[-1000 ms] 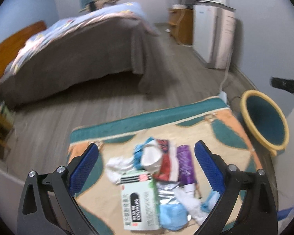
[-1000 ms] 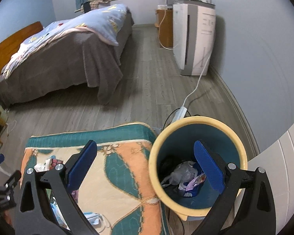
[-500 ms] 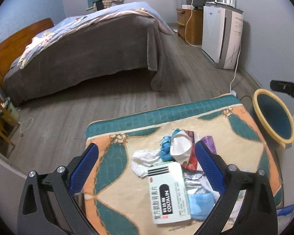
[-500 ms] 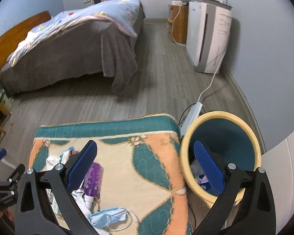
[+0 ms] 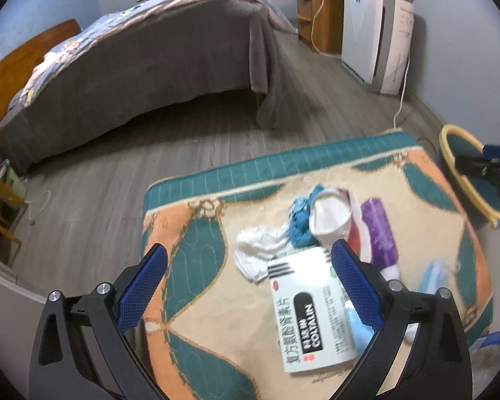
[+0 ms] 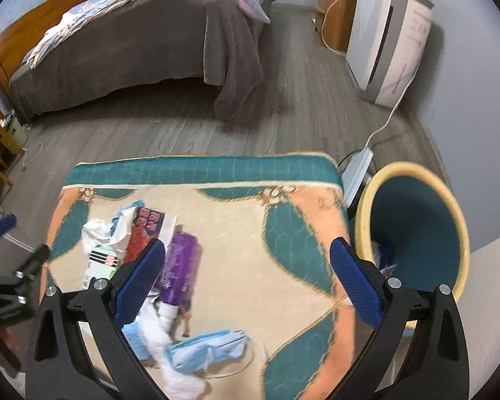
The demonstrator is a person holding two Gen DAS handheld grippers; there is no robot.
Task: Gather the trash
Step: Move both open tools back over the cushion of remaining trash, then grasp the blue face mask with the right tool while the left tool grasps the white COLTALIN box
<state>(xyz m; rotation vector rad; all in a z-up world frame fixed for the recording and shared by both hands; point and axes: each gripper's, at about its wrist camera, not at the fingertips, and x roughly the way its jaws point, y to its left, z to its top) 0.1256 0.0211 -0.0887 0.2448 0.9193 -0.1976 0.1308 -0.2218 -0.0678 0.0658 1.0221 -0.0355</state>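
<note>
A heap of trash lies on a patterned cloth-covered table (image 5: 216, 316): a white medicine box (image 5: 311, 313), a paper cup (image 5: 330, 216), white tissue (image 5: 260, 250), a purple wrapper (image 5: 380, 233) (image 6: 180, 266) and a blue face mask (image 6: 206, 350). My left gripper (image 5: 246, 286) is open above the table, with the box and tissue between its fingers' lines. My right gripper (image 6: 246, 283) is open over the table's right half, holding nothing. A yellow-rimmed teal bin (image 6: 416, 226) (image 5: 466, 173) stands right of the table with some trash inside.
A bed (image 5: 150, 60) with a grey blanket fills the far left. A white appliance (image 6: 386, 40) and wooden cabinet (image 5: 320, 16) stand along the right wall. A power strip (image 6: 360, 166) with its cable lies on the floor behind the bin.
My right gripper swung left from above the bin to over the table. My left gripper shifted left and back, so the trash heap now sits toward its right finger.
</note>
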